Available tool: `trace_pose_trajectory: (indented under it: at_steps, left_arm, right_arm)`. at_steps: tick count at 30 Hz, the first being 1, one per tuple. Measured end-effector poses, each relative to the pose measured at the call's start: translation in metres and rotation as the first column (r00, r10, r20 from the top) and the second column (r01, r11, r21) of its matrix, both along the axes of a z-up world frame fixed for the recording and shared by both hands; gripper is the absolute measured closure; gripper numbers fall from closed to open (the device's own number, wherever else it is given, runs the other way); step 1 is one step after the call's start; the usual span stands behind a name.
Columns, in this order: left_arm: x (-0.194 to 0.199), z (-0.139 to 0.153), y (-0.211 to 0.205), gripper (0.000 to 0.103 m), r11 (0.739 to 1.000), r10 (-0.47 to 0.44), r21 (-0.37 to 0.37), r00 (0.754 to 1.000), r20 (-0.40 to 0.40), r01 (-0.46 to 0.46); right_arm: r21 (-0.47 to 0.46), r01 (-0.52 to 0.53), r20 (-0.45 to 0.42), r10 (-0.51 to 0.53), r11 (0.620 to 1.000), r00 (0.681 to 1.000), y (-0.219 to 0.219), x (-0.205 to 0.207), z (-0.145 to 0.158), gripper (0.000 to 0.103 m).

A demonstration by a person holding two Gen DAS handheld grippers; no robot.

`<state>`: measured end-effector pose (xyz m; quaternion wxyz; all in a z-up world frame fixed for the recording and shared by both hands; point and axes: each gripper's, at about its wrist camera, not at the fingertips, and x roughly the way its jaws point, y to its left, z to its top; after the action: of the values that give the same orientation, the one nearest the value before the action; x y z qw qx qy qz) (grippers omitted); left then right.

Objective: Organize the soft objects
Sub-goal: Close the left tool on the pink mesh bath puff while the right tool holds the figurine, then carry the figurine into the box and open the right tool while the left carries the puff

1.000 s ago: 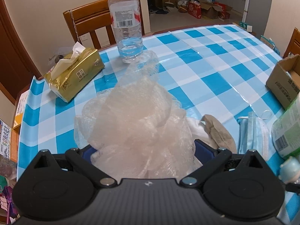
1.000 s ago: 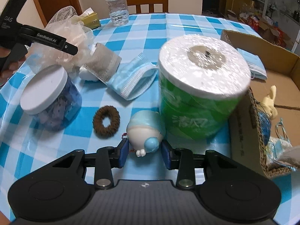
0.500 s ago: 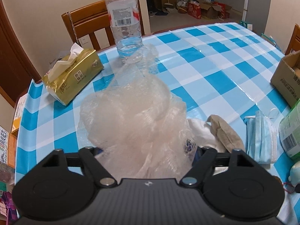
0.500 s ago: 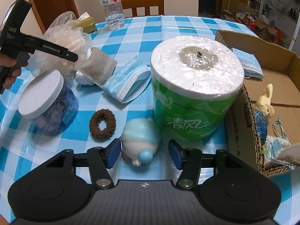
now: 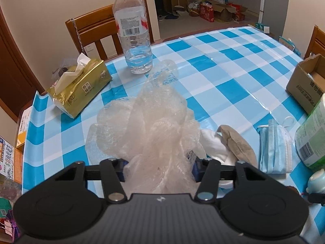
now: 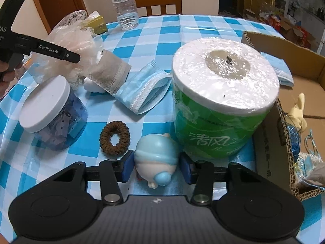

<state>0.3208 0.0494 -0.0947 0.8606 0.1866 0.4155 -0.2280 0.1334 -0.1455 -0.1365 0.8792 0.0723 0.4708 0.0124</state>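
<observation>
Sorting is at an early-to-middle stage, as far as these views show: most soft items still lie on the checked tablecloth (image 6: 203,30). Your left gripper (image 5: 158,167) has just been closing, and its jaws now pinch the pale mesh bath pouf (image 5: 150,126), which bulges up between them at the left side of the table. Your right gripper (image 6: 156,167) has also just been closing; the blue-capped squishy toy (image 6: 155,156) sits between its jaws — the left pad looks to touch it, the right stands just clear, so no firm grip yet.

Left to move, by this reading: the pouf, the toy, the brown hair scrunchie (image 6: 114,140), the grey-cuffed sock (image 6: 107,75) and the loose blue face mask (image 6: 146,93).

Containers — the cardboard box (image 6: 284,138) at the right already holds another face mask (image 6: 282,73), a cream plush figure (image 6: 299,113) and a tangle of blue ribbon (image 6: 294,140). The lidded clear jar (image 6: 52,111) holds small bluish pieces; what they are you cannot tell. The wrapped toilet roll (image 6: 223,101) stands just beside the box, outside it.
</observation>
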Motion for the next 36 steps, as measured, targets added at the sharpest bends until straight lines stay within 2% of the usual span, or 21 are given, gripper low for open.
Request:
trace_pose_trajectory:
  at_steps: [10, 19, 23, 29, 36]
  left_arm:
    - [-0.014, 0.023, 0.010, 0.062, 1.000, -0.025, 0.010, 1.000, 0.009, 0.025]
    - [-0.038, 0.061, 0.018, 0.065, 0.997, -0.073, -0.009, 0.997, 0.040, 0.073]
    - [-0.057, 0.081, 0.011, 0.065, 0.994, -0.107, -0.004, 0.992, 0.061, 0.108]
    - [-0.087, 0.110, -0.006, 0.065, 0.995, -0.086, -0.043, 0.994, 0.074, 0.089]
    - [-0.120, 0.133, -0.043, 0.065, 0.992, -0.095, -0.070, 0.991, 0.089, 0.102]
  right_arm:
    - [-0.037, -0.080, 0.013, 0.081, 0.996, 0.997, 0.000, -0.013, 0.025, 0.052]
    - [-0.077, -0.118, 0.004, 0.118, 0.990, 0.993, -0.003, -0.037, 0.054, 0.052]
    - [-0.094, -0.152, 0.034, 0.156, 0.984, 0.987, -0.008, -0.054, 0.074, 0.052]
    - [-0.110, -0.218, 0.073, 0.227, 0.970, 0.971, -0.037, -0.072, 0.103, 0.052]
    - [-0.161, -0.207, 0.121, 0.227, 0.965, 0.966, -0.089, -0.080, 0.119, 0.052]
